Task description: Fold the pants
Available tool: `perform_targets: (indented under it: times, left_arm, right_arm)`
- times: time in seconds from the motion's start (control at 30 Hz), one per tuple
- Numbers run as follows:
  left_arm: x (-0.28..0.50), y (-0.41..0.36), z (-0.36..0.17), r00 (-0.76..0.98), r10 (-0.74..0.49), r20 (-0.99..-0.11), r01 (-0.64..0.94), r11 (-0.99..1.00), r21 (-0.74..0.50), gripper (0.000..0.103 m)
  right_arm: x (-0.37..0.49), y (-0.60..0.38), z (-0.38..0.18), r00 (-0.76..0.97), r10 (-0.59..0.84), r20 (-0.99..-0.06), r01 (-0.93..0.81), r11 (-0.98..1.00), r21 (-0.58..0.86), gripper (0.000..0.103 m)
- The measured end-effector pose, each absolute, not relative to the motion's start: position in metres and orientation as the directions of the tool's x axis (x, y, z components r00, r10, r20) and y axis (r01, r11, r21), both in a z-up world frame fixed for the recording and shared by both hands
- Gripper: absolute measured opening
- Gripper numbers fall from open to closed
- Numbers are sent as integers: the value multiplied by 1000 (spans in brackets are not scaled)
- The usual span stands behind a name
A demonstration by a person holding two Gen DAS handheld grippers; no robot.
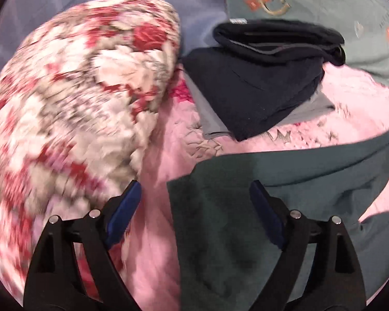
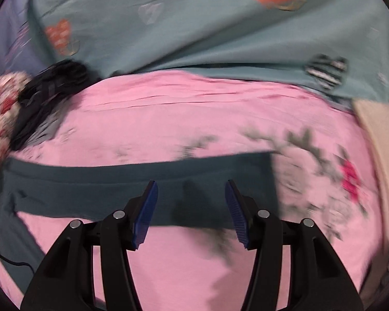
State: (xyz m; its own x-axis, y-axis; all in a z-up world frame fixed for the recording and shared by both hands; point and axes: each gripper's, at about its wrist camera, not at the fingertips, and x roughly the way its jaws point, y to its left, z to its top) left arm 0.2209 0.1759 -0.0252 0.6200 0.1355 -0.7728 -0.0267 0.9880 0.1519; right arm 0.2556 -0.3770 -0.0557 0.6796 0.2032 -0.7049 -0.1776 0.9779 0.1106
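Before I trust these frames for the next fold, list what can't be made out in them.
- Teal pants, left wrist view: the near part is hidden behind the left gripper, whose jaws stand open.
- Teal pants, right wrist view: the left end is cut off by the picture's edge.
- Dark folded clothes, right wrist view: motion blur; pieces cannot be counted.
- Pink bedspread: print blurred.

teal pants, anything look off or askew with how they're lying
Somewhat: the teal pants lie across the pink bedspread with the left end bunched and creased rather than flat. Neither open gripper holds them.
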Motion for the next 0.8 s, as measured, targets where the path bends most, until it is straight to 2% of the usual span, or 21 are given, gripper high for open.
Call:
perform_targets:
  times: [0.07, 0.23, 0.47, 0.73, 0.77, 0.8]
  left_arm:
    - [232, 181, -31, 611, 147, -778, -5, 983, 181, 87]
    - [240, 184, -40, 613, 122, -781, 72, 975, 209, 86]
    - [248, 172, -51, 604, 69, -794, 183, 958, 222, 86]
    - [273, 163, -67, 569, 46, -821, 260, 937, 233, 86]
    - [275, 161, -71, 554, 43, -831, 276, 933, 232, 79]
    - [277, 159, -76, 532, 32, -846, 298, 928, 223, 60]
  right_arm:
    - [271, -343, -57, 645, 282, -711, -279, 952, 125, 55]
    - [298, -260, -69, 566, 361, -741, -441, 892, 98, 49]
    - [307, -190, -85, 484, 383, -787, -582, 812, 37, 47]
    - [297, -174, -94, 461, 370, -806, -649, 760, -22, 47]
    - [297, -174, -94, 465, 367, -806, -651, 759, -30, 45]
    - [296, -173, -94, 464, 368, -805, -657, 753, -35, 39]
